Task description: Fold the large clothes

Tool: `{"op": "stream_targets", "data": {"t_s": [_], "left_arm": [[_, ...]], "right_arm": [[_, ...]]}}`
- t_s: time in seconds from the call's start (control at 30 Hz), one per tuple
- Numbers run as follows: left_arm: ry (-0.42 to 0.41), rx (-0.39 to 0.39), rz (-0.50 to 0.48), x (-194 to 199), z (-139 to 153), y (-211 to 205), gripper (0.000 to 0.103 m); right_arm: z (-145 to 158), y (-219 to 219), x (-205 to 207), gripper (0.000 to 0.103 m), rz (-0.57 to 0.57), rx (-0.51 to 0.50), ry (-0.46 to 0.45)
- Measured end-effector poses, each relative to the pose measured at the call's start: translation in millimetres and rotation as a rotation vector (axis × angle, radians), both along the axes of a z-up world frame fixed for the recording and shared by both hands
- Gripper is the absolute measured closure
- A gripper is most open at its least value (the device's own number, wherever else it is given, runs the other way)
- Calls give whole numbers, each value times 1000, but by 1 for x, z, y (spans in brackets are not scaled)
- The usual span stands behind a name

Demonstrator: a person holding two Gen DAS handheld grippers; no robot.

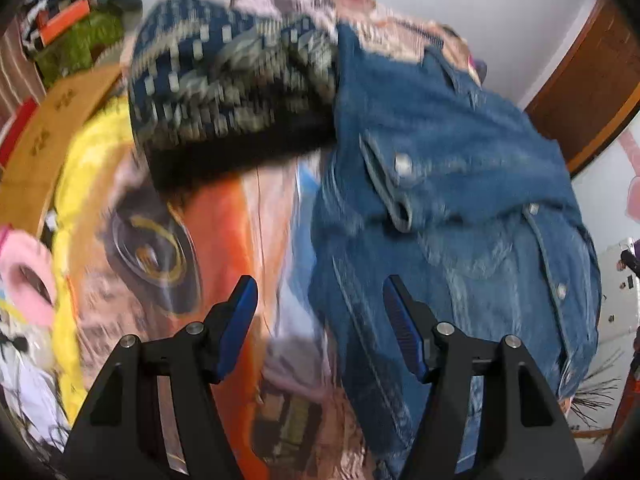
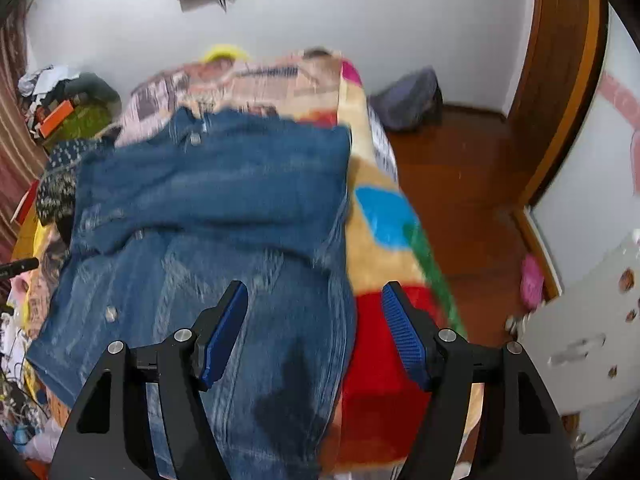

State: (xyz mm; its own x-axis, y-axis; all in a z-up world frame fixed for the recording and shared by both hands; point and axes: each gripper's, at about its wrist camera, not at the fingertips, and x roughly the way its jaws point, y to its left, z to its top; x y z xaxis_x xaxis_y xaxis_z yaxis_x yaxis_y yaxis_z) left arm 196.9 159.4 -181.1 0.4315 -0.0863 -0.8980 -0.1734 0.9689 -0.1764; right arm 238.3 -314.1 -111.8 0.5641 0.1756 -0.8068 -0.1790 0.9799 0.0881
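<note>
A: While both claws hang empty over the bed, we're between grabs. Our left gripper point(image 1: 320, 300) has its blue pads spread wide w/ nothing between them; same for our right gripper point(image 2: 316, 304).

B: Agreed. And the denim jacket point(image 2: 224, 208)?

A: It's lying on the patterned blanket point(image 2: 380, 240), mostly flat, w/ one part already laid across the upper body, so we judge a first fold is in. In the left view it fills the right half, chest pocket flap and snap showing, and its near edge runs just under our right-side pad.

B: So what does the next move need?

A: Prob. a pinch on each side of the hem or the loose side panel, then lift and carry it over. The right claw sits over the jacket's right edge, where denim meets the red of the blanket. Good spot to bite.

B: Pose?

A: Both claws tilt downward and fwd, above the cloth, not touching it as far as we can tell. Frames are blurry.

B: Anything in the way?

A: A blue-and-white knit garment point(image 1: 224, 76) bunched just beside the jacket's far-left corner, poss. overlapping it. We can't tell.
</note>
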Motion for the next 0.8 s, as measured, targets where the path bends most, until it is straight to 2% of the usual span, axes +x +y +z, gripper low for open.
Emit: {"op": "stream_targets", "data": {"t_s": [0.13, 0.27, 0.4, 0.5, 0.6, 0.73, 0.8], "left_arm": [[76, -85, 7, -12, -30, -11, 39], [116, -137, -17, -17, -48, -26, 39], [102, -215, 13, -21, -56, -31, 39], [94, -322, 77, -27, -63, -27, 37], [77, -334, 98, -33, -63, -28, 37], [50, -341, -11, -39, -51, -43, 37], [28, -334, -77, -40, -40, -54, 41]], "right_arm": [[-29, -2, -7, 37, -12, 22, 92], [-51, -2, -14, 37, -11, 31, 157], [-66, -5, -16, 37, -8, 80, 195], [-68, -8, -16, 34, -3, 102, 184], [-68, -10, -16, 33, -7, 139, 178], [-64, -1, -22, 35, 27, 110, 158], [-62, 0, -23, 42, 37, 112, 150]]}}
